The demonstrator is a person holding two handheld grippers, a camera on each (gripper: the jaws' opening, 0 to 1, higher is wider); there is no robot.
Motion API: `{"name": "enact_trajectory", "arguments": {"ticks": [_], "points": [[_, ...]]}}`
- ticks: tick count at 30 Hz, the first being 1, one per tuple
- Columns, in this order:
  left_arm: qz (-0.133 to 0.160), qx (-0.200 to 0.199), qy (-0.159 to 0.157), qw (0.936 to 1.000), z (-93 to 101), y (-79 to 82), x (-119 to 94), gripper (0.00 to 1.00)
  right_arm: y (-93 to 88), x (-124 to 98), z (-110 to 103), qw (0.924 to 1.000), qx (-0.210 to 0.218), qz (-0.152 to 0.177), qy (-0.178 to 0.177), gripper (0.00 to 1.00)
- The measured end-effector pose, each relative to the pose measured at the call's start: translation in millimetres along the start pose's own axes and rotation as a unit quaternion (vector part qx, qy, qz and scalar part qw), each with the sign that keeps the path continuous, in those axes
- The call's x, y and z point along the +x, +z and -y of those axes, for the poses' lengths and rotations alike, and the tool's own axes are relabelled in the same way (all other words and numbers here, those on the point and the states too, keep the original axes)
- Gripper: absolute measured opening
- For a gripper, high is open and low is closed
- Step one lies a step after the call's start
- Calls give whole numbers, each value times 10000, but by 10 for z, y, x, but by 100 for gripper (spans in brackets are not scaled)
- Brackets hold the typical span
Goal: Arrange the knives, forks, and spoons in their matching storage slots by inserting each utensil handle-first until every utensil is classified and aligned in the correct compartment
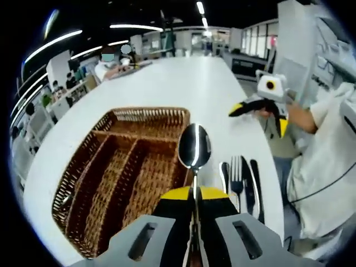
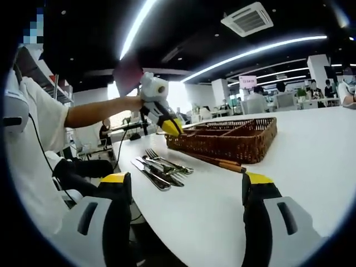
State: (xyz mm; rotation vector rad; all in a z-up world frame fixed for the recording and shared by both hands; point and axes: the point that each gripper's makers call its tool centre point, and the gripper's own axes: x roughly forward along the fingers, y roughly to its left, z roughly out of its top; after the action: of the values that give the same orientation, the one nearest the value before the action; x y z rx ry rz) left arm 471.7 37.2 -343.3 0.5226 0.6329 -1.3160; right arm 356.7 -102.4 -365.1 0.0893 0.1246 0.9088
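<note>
Left tongs clenched on a spoon, bowl forward, beside the wicker tray, presumably awaiting handle-first insertion; right tongs released, wide apart, near remaining cutlery by that tray on the table.

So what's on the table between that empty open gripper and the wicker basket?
In the right gripper view, loose cutlery lies on the white table between the right gripper and the basket: forks and knives in a small pile.
</note>
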Motion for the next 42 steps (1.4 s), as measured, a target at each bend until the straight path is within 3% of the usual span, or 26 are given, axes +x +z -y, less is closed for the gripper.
{"name": "enact_trajectory", "arguments": {"ticks": [24,33,38,42], "points": [[-50,-57,137,9999,-520,161,-163,3,55,-88,111,9997,43,118,-208,84],[-234,38,158,9996,-669,198,-165,3,81,-138,199,9990,78,169,-414,84],[-199,74,193,9996,-742,265,-180,3,70,-140,231,9985,100,148,-521,84],[-363,77,205,9991,-843,272,-174,3,70,-127,223,9983,103,134,-553,84]]}}
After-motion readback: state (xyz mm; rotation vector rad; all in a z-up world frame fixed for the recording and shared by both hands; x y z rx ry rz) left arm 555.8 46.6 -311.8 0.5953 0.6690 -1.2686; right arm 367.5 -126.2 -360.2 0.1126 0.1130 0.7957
